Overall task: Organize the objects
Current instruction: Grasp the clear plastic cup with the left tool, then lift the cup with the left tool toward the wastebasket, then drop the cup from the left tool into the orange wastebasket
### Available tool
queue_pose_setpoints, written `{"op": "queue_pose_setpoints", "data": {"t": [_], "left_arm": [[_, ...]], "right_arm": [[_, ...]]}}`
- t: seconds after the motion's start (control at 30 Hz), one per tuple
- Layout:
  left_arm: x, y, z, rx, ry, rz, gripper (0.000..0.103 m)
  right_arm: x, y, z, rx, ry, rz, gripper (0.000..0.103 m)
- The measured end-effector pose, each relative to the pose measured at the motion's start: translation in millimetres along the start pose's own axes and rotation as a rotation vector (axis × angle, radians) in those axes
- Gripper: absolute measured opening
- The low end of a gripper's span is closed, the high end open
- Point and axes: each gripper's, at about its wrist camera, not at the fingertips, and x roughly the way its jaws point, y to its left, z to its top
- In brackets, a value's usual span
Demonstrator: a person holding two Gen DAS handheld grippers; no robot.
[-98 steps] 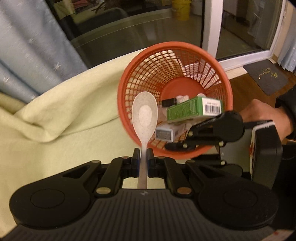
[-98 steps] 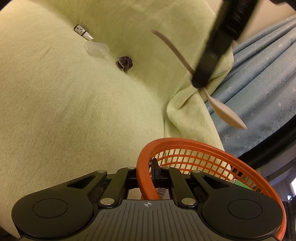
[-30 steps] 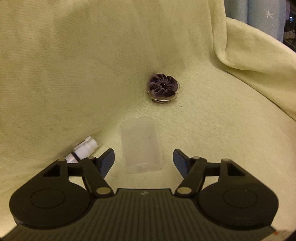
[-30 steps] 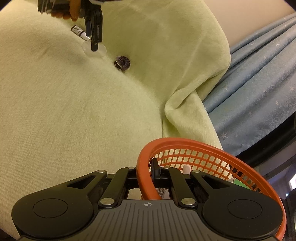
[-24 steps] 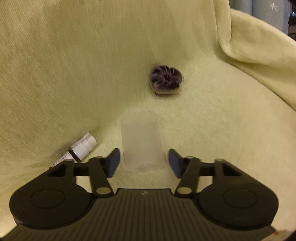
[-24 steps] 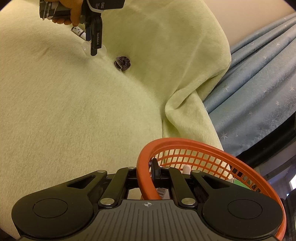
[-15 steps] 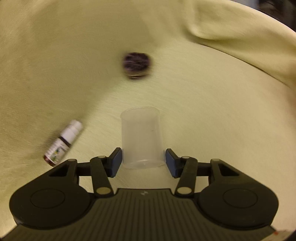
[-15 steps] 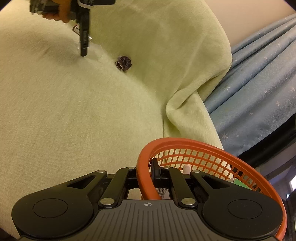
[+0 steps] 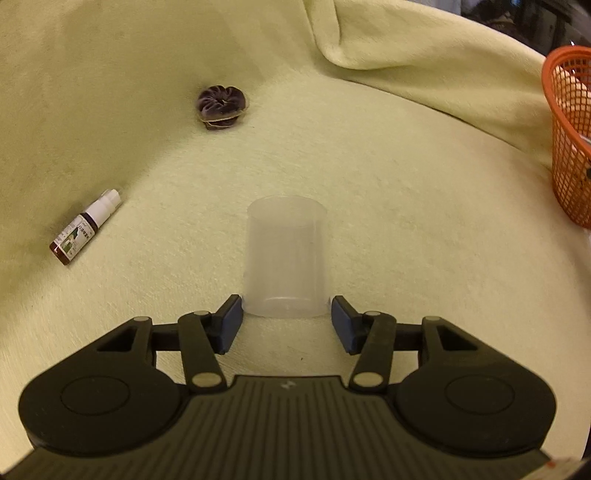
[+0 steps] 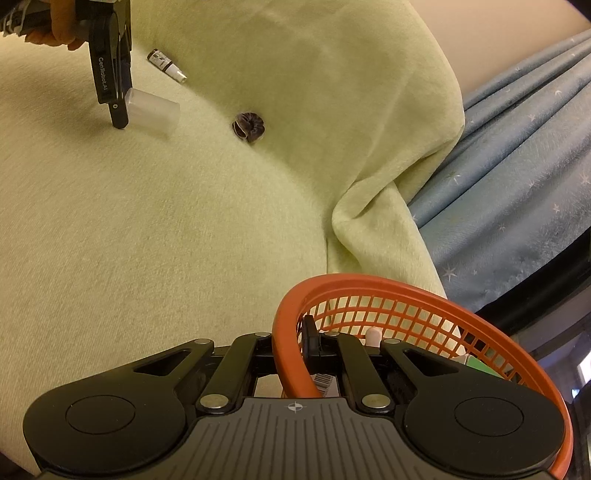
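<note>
While the right claw [image 10: 291, 354] sits clamped tight on the rim of the orange mesh basket [image 10: 424, 310], the left claw [image 9: 286, 325] is down on the pale green blanket [image 9: 388, 184], its jaws narrowed to either side of a clear plastic cup [image 9: 286, 258] that lies on its side. The blue pads stand right at the cup's closed end; from the left wrist view they look to be touching or just short of it, and I cannot tell that they press. In the right wrist view the same cup [image 10: 153, 110] shows just beside the left claw's dark finger, with a person's hand [image 10: 55, 26] holding the tool at the top edge. A small dropper bottle [image 9: 85, 232] lies to the cup's left, and a dark purple scrunchie [image 9: 221, 107] rests farther up the blanket. Inside the basket a barcode label and a green box corner peek out. Blue star-patterned curtains [image 10: 517, 166] hang beyond the blanket's fold.
</note>
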Motion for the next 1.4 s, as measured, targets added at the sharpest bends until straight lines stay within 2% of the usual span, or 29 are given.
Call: {"op": "queue_pose_setpoints", "data": {"t": [0.27, 0.43, 0.73, 1.13, 1.4], "left_arm": [[1, 5, 5, -0.061, -0.045, 0.015, 0.048], [5, 6, 6, -0.068, -0.031, 0.009, 0.047], [-8, 1, 19, 0.056, 0.013, -0.028, 0.046], [-47, -43, 88, 0.307, 0.002, -0.113, 0.042], [-63, -76, 121, 0.387, -0.022, -0.184, 0.042]], "right_arm": [[0, 0, 0, 0.0, 0.0, 0.0, 0.002], [0, 0, 0, 0.002, 0.0, 0.0, 0.002], [0, 0, 0, 0.0, 0.0, 0.0, 0.002], [-2, 1, -1, 0.003, -0.002, 0.0, 0.002], [-4, -1, -1, 0.014, -0.009, -0.002, 0.002]]}}
